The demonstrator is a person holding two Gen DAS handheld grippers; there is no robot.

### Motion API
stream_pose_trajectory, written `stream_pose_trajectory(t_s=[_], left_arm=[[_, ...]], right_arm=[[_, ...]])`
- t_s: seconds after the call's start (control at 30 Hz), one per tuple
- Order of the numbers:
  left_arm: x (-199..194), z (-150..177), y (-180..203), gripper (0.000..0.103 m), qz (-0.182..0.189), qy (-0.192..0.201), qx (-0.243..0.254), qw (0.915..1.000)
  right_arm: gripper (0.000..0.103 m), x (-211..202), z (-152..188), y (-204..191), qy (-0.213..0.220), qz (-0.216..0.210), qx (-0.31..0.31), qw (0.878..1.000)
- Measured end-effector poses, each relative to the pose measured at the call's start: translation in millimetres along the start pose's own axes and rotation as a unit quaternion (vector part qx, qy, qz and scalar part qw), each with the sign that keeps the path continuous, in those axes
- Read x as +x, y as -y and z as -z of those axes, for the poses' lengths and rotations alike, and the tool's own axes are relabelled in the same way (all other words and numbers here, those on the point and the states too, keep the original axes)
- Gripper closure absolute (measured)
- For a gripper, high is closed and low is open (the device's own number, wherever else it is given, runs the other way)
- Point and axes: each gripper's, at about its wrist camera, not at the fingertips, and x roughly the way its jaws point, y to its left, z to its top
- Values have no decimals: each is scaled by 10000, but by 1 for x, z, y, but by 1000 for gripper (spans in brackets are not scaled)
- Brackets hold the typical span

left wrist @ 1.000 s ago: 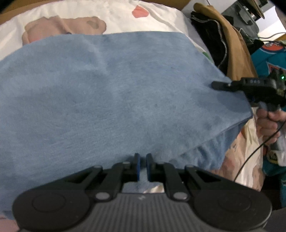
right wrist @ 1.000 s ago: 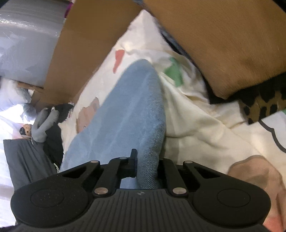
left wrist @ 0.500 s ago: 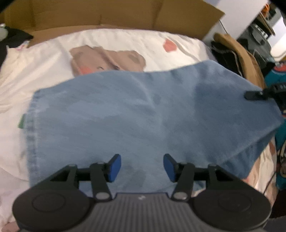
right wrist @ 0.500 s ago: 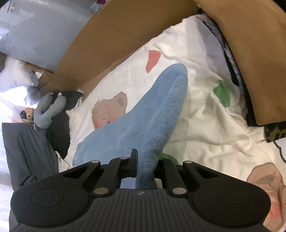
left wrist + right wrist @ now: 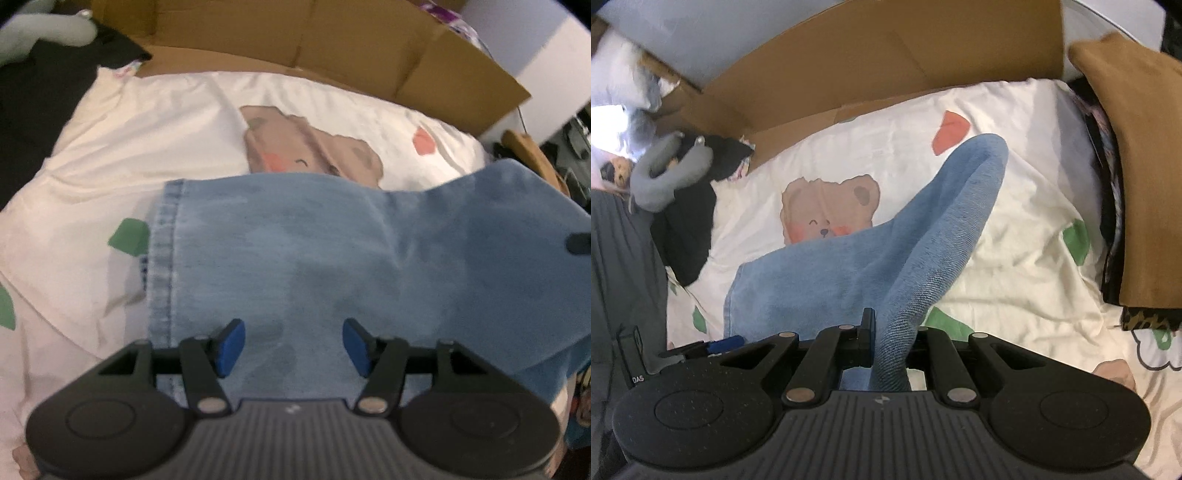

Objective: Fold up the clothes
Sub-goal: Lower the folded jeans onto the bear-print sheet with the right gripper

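Left wrist view looks down on a cream bedsheet (image 5: 155, 155) printed with bears, backed by a cardboard box wall (image 5: 332, 48), and on it lies the blue denim garment (image 5: 295, 258), most likely jeans. Its long axis runs across this view, the stitched hem (image 5: 160, 266) pointing left, while the right end rises off the sheet toward the other claw. The step in hand looks like a lengthwise fold, with one end being carried over the rest. Left gripper (image 5: 291, 345) has just been opening; its blue pads (image 5: 231, 345) stand apart above the cloth and hold nothing. Right gripper (image 5: 890, 339) is clamped tight on a gathered ridge of the denim, which climbs from the sheet into its jaws. Next, I judge, the lifted end must travel over toward the hem and be laid flat, edges matched.
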Motion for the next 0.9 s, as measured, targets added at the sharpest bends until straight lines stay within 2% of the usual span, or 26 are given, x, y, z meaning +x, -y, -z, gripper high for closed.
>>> stream_pose_trajectory(t_s=[0.27,0.5,0.63,0.9], left_arm=[[-7,-5,-24,38,-24,187,-417,9990],[1,-3,-37,37,-26,171,-612,9980],[-3,-4,-49,37,41,260,-750,9968],[-12,-3,-78,37,-50,442,-1190,9919]], right_arm=[[97,-2,-15,-61,-332,564,-443,9969],[97,8,-21,-112,-495,1029,-779,9904],[97,12,-19,-139,-499,1061,-906,9890],[97,22,-8,-182,-476,1034,-1064,9878]])
